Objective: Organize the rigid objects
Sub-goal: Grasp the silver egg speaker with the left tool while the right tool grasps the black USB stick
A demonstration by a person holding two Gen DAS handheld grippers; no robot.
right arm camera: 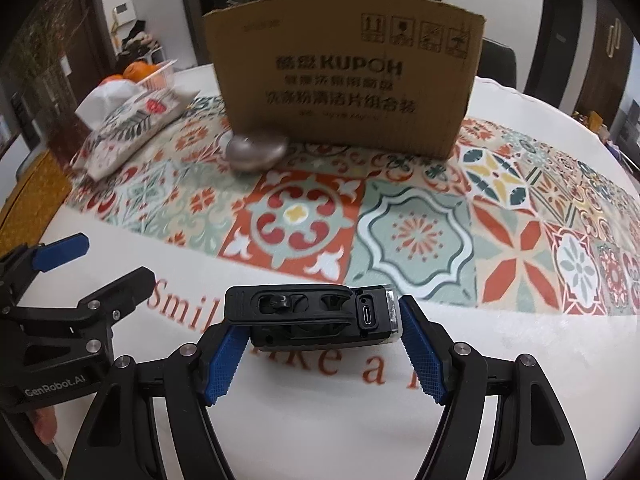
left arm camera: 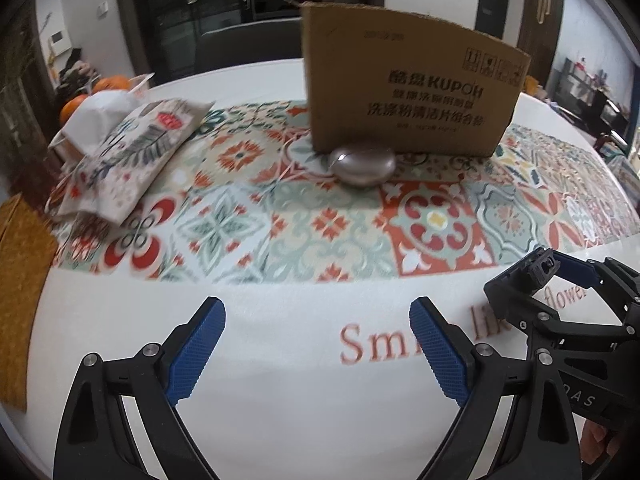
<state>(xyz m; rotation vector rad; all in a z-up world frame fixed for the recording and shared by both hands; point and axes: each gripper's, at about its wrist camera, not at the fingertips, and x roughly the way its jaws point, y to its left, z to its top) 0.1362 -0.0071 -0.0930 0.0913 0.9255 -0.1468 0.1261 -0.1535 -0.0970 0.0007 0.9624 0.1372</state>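
The right gripper (right arm camera: 320,344) is clamped on a small black gadget (right arm camera: 310,316) (USB-C port showing) near the table's front edge, probably headed for the cardboard box (right arm camera: 344,76) further back, while the left gripper (left arm camera: 316,344) hangs spread with nothing in it.

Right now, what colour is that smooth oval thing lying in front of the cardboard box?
The smooth oval metal object is shiny silver-grey, clearest in the left wrist view.
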